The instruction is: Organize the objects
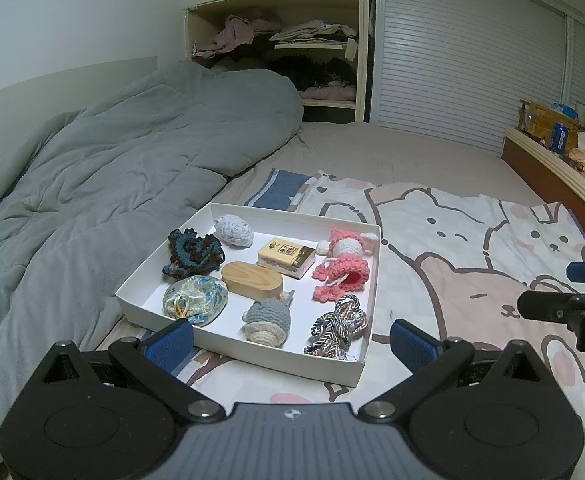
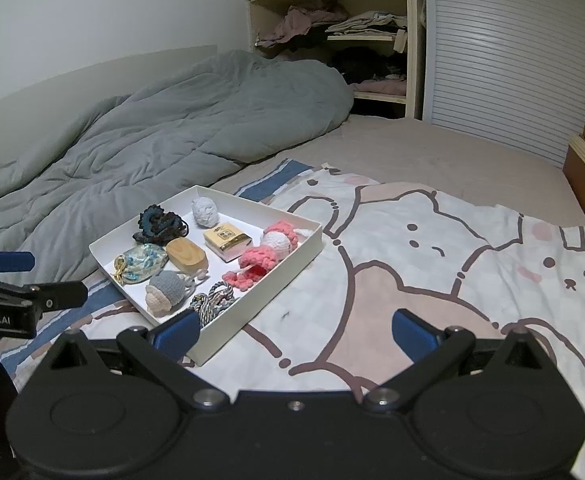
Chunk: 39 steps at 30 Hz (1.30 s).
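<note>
A white shallow tray (image 1: 164,252) (image 2: 312,248) lies on the bed and holds several small things: a dark blue crochet piece (image 1: 192,252), a white crochet ball (image 1: 234,231), a gold box (image 1: 286,258), a wooden oval case (image 1: 252,282), a blue brocade pouch (image 1: 194,300), a grey crochet doll (image 1: 266,322), a pink crochet piece (image 1: 342,280), a pink-white doll (image 1: 346,244) and a braided cord (image 1: 338,328). My left gripper (image 1: 292,342) is open and empty just before the tray's near edge. My right gripper (image 2: 296,332) is open and empty, right of the tray over the cartoon sheet.
A grey duvet (image 1: 112,160) is heaped on the left of the bed. A cartoon-animal sheet (image 2: 432,248) covers the right side. An open closet (image 1: 284,48) with clothes stands at the back. A headboard shelf (image 1: 560,148) with a Pepsi can and boxes runs along the right.
</note>
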Tool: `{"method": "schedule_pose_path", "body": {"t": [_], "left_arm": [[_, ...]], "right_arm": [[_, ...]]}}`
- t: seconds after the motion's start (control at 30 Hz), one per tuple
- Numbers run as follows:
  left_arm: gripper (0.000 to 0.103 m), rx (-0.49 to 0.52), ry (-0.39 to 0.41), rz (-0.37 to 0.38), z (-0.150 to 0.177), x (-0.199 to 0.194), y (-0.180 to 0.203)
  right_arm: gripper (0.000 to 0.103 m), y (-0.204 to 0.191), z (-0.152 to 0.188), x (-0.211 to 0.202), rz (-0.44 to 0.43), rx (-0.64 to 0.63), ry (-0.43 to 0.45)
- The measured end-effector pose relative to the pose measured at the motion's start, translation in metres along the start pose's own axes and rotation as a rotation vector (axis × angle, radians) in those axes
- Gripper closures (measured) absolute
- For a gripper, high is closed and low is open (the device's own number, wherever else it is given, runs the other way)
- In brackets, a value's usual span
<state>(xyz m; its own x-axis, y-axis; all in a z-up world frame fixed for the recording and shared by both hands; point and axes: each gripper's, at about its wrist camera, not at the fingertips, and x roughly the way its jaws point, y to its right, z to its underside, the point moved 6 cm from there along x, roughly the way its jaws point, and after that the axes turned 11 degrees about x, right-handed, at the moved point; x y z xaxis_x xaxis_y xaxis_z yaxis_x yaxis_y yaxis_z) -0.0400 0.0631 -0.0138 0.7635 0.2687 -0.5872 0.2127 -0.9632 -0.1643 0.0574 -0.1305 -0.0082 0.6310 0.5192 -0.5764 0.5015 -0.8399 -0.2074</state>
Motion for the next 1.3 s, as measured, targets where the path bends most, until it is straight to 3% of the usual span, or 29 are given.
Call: {"method": "schedule_pose_path", "body": {"t": [1.3], "left_arm": [[0.000, 0.003, -0.007, -0.003, 0.0033, 0.0023, -0.0021]], "right_arm": [[0.000, 0.0043, 0.0020, -0.0004, 0.002, 0.005, -0.004]]}}
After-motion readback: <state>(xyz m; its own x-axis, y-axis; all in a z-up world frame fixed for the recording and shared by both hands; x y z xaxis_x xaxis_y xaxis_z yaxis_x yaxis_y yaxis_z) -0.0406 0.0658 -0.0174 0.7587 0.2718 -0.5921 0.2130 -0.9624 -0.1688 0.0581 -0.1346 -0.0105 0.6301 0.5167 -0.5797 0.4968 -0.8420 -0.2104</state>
